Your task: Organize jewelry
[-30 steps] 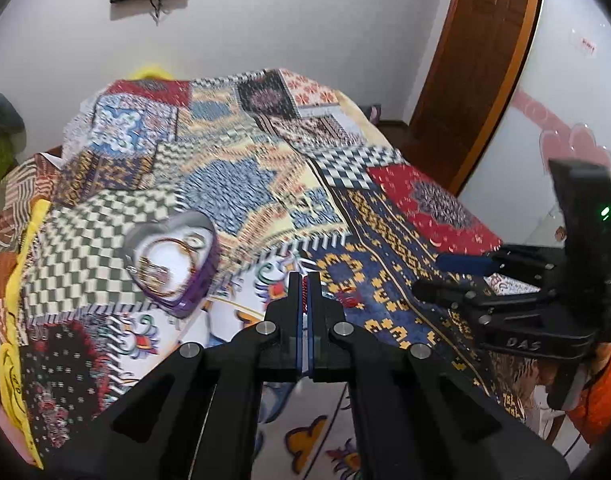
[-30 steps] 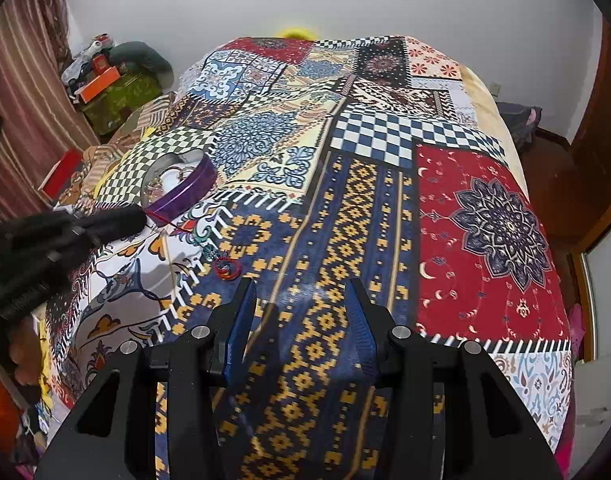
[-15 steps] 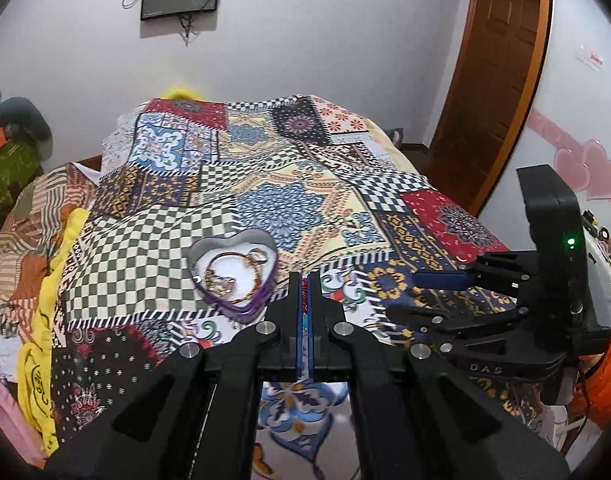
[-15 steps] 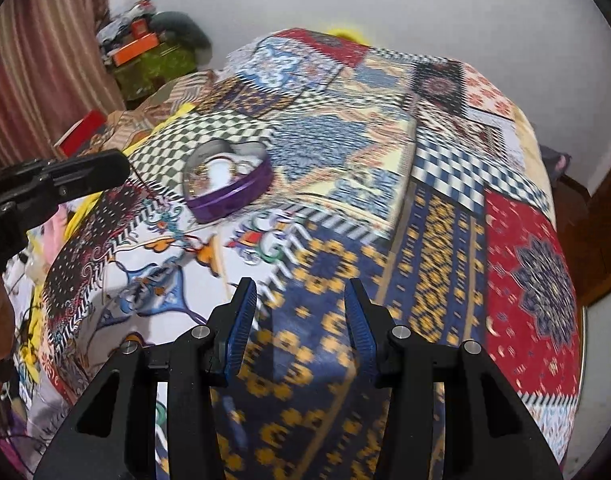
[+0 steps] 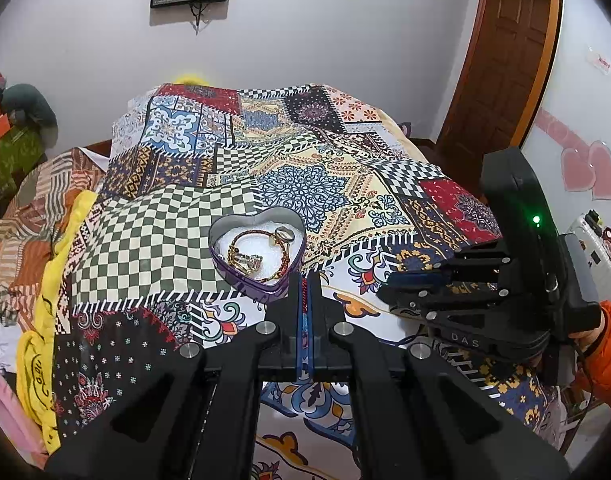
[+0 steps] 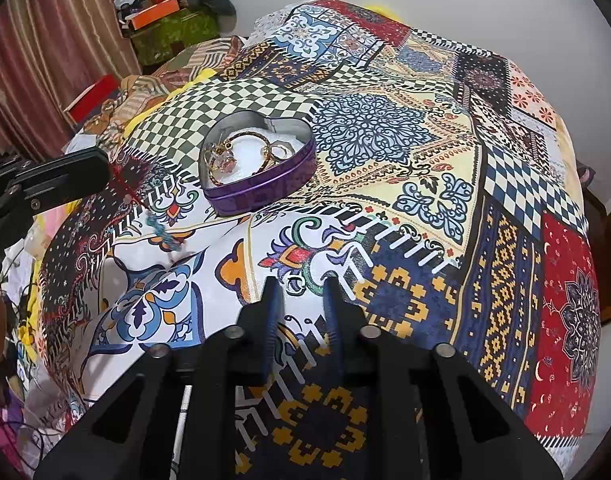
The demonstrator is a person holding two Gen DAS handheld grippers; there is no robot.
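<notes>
A purple heart-shaped tin sits on the patchwork bedspread and holds a gold bracelet and rings. My left gripper is shut on a red cord bracelet with teal beads, which dangles from its tips just left of the tin. My right gripper points down at the white patterned patch in front of the tin. Its jaws are closing, with a narrow gap left. A small pale ring lies on the cloth between the tips, untouched by the pads.
The bedspread covers a bed that drops off on the right and at the near edge. Boxes and clutter are piled at the far left by a curtain. A wooden door stands at the right. A person's orange sleeve holds the right gripper.
Both grippers have moved toward the tin, which now looks nearer and more central. The right jaws have narrowed. The left jaws stay shut on the red cord.
</notes>
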